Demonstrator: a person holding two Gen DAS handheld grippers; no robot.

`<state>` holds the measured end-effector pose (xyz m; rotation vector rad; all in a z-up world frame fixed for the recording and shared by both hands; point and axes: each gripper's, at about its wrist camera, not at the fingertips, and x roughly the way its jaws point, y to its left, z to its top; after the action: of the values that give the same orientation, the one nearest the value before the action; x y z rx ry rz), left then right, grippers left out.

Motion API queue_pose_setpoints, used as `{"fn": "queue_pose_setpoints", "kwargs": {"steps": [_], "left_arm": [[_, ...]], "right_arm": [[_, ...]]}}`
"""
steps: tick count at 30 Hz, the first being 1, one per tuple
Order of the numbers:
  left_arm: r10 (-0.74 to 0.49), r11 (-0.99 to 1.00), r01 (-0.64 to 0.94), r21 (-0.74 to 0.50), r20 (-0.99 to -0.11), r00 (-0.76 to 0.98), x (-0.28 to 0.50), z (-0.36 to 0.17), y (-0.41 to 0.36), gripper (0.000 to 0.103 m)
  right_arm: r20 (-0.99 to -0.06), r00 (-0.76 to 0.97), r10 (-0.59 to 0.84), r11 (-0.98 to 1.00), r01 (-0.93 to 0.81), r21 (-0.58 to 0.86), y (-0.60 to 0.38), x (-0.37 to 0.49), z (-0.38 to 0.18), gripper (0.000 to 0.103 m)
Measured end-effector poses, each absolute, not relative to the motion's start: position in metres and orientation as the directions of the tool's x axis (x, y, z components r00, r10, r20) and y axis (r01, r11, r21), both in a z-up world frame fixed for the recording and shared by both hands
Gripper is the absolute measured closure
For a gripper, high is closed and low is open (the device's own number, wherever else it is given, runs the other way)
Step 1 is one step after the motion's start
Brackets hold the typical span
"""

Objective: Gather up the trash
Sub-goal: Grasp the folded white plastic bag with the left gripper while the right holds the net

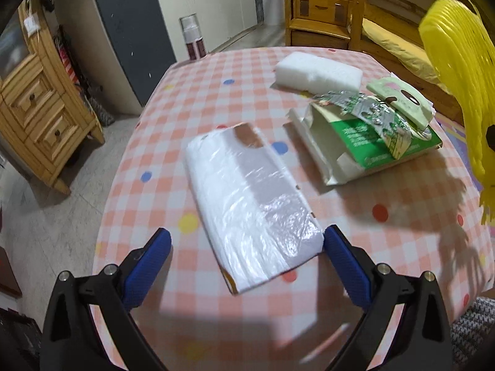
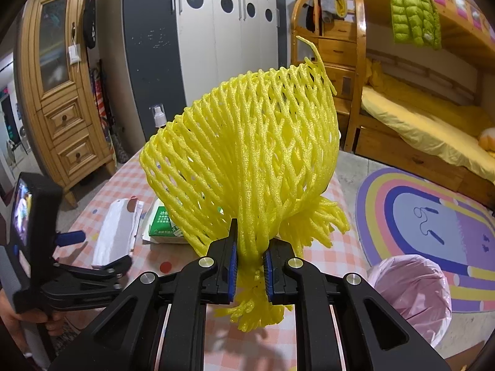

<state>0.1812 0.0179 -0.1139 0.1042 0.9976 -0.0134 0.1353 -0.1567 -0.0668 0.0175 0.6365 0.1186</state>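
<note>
The yellow foam net is pinched at its gathered end between the clenched jaws of the right gripper, its mesh fanning out ahead of them, clear of the checked table. The left gripper hangs with jaws spread wide, gripping nothing; the near end of a white plastic packet lies flat between its blue fingertips. Beyond the packet, ahead and right of those jaws, sit a torn green carton, foil scraps and a white foam block. Right of the right jaws, a pink-lined bin stands on the floor.
</note>
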Motion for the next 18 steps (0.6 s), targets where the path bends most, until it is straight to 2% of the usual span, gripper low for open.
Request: {"fn": "queue_pose_setpoints", "kwargs": {"steps": [7, 14, 16, 17, 18], "left_arm": [[-0.026, 1.0, 0.016, -0.021, -0.839, 0.543, 0.181, -0.113, 0.041, 0.009], [0.001, 0.998, 0.046, 0.031, -0.83, 0.557, 0.183, -0.112, 0.026, 0.04], [0.0, 0.997, 0.063, 0.042, -0.829, 0.56, 0.18, -0.111, 0.022, 0.046], [-0.004, 0.997, 0.067, 0.04, -0.83, 0.558, 0.179, -0.11, 0.022, 0.053], [-0.004, 0.996, 0.073, 0.044, -0.829, 0.559, 0.177, -0.109, 0.021, 0.065]], "right_arm": [[-0.591, 0.797, 0.124, 0.992, -0.121, 0.045, -0.157, 0.134, -0.068, 0.088], [-0.593, 0.796, 0.12, 0.992, -0.123, 0.036, -0.163, 0.133, -0.07, 0.088], [-0.593, 0.796, 0.121, 0.992, -0.12, 0.041, -0.164, 0.133, -0.069, 0.088], [-0.592, 0.797, 0.121, 0.992, -0.119, 0.043, -0.164, 0.132, -0.069, 0.088], [-0.591, 0.797, 0.121, 0.992, -0.119, 0.043, -0.164, 0.132, -0.069, 0.088]]}}
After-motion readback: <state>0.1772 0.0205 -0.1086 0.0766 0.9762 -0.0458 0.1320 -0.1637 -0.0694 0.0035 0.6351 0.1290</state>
